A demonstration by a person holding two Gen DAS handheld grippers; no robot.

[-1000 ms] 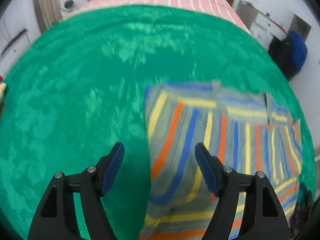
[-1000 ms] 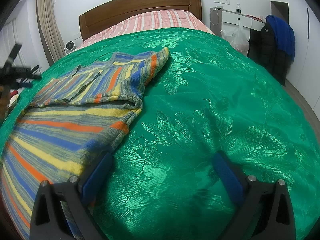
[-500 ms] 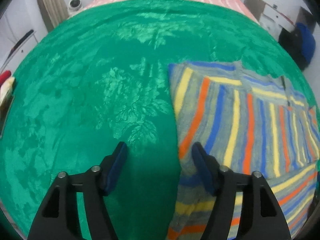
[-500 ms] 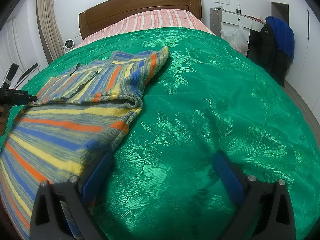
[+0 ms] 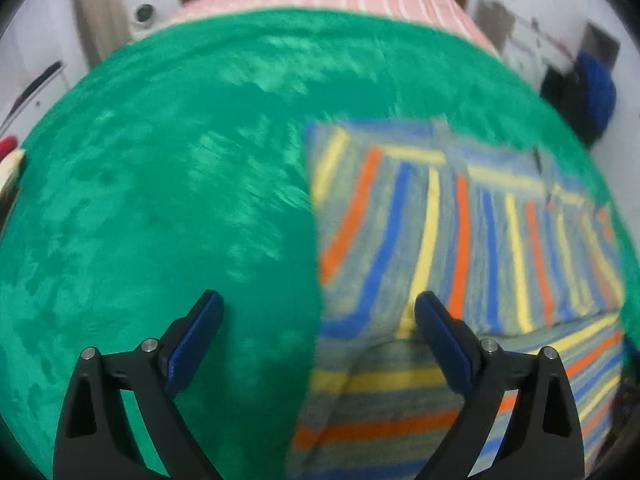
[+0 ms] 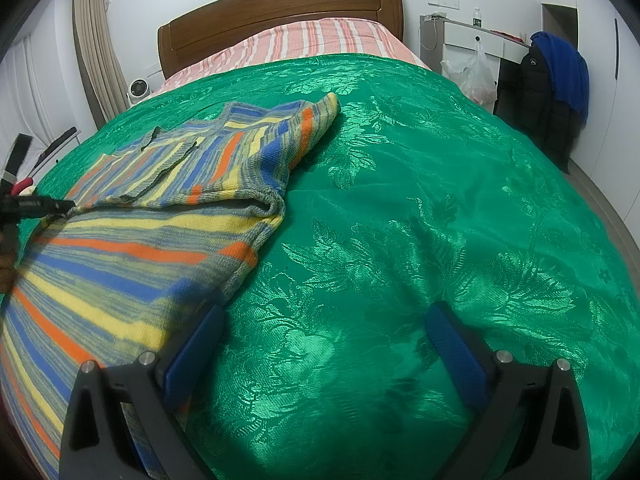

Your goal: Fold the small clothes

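Striped knit, grey with orange, blue and yellow bands: in the left wrist view the sweater (image 5: 460, 248) is lying flat on the green bedspread (image 5: 160, 200), filling the right half of the frame. The left gripper (image 5: 318, 312) is hanging wide open right over the sweater's left edge, gripping nothing. The picture is blurry, so finer detail is lost. I'd guess the knit is soft, floppy and light, likely to sag and stretch if lifted by one point, so pinching that side edge looks sensible.

In the right wrist view the right gripper (image 6: 324, 330) is sitting wide open too, empty, just beside the sweater (image 6: 152, 216), which has its upper part already folded over. The satin-looking bedspread (image 6: 440, 200) seems slippery. A wooden headboard (image 6: 280, 12), a curtain (image 6: 96, 48) and a dark jacket (image 6: 556, 92) are standing around the bed.
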